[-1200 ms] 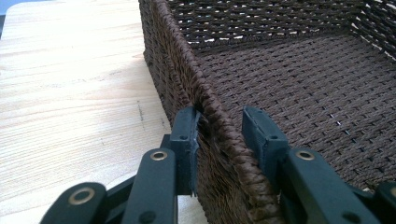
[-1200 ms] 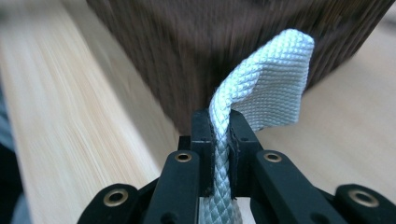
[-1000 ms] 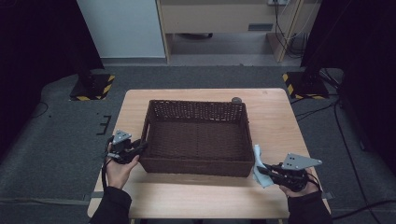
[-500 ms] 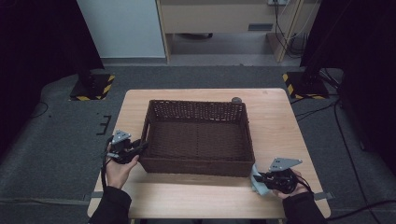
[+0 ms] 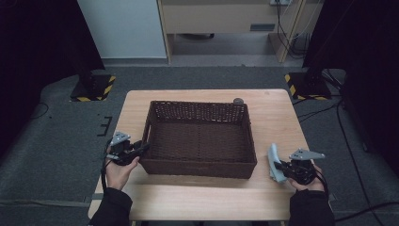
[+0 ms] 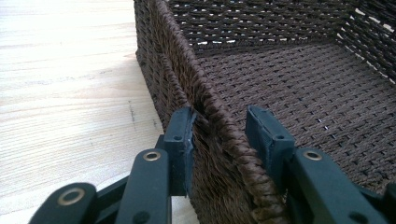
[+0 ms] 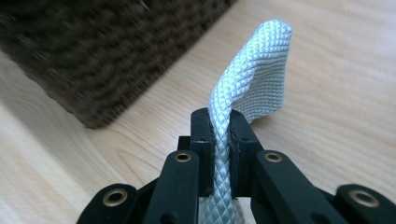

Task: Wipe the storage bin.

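Two close views add detail: right gripper (image 7: 219, 135) pinches a cloth (image 7: 252, 79); left gripper (image 6: 224, 135), jaws just widening, straddles the basket (image 6: 205, 93) wall.

Black sleeves; black left gripper (image 5: 139, 149) and right gripper (image 5: 278, 165), brass rivets behind fingers (image 6: 181, 140), grey three-cornered plates on top.

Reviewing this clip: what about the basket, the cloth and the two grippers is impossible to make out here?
- Cloth: its lower part is hidden between the right gripper jaws and cut off by the bottom edge in the right gripper view.
- Basket: blurred in the right gripper view.
- Small dark object behind the basket, high view: too small to identify.
- Left gripper: the basket wall stands between its jaws, which have just been opening; the right-hand pad's contact is unclear.
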{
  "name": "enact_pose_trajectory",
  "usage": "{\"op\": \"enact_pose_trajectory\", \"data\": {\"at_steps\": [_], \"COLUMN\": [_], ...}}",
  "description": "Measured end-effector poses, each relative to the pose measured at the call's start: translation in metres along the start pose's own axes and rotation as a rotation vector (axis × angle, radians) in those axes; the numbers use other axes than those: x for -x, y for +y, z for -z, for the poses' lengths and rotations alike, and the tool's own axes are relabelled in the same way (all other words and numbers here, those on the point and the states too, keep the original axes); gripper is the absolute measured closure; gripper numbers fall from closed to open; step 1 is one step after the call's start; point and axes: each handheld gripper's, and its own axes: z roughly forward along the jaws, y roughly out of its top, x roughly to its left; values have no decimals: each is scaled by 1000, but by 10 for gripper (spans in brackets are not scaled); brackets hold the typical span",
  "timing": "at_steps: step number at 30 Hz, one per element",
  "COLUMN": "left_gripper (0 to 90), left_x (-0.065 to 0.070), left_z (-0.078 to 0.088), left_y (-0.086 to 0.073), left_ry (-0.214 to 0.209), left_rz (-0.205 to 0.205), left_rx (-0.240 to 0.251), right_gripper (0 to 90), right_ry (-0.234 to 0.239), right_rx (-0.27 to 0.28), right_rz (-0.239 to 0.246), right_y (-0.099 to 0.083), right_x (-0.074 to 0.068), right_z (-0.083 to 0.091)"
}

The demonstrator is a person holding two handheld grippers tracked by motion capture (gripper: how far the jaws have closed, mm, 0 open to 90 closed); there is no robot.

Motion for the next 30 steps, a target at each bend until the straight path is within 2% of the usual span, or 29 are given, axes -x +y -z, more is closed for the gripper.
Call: {"op": "enact_pose_trajectory", "data": {"at_steps": [6,8,11,13,17,23,30], "left_gripper": [611,611,611,611,606,610,615], "left_x": [-1,-1,-1,-1,-2,-2,-1], "left_z": [0,0,0,0,0,-1,-1], "left_y": [0,-1,-1,0,0,0,2], "left_ry": [-9,-11,-10,-10,-17,-18,-9], "left_rz": [-1,1,1,0,5,-1,-19], "left_rx": [4,6,6,5,3,1,-13], "right_gripper": [818,802,760,710,595,538,531], "right_ry": [-29,-30,-35,-49,-75,-98,-50], "right_rx": [-84,-88,-86,-68,5,122,192], "right_rz": [-29,-37,-18,-9,-14,-39,-48], "right_y": [-7,-8,-8,-6,-2,12,36], "right_x": [8,9,8,7,7,9,-8], "right_z": [-16,-18,-18,-17,-8,6,10]}}
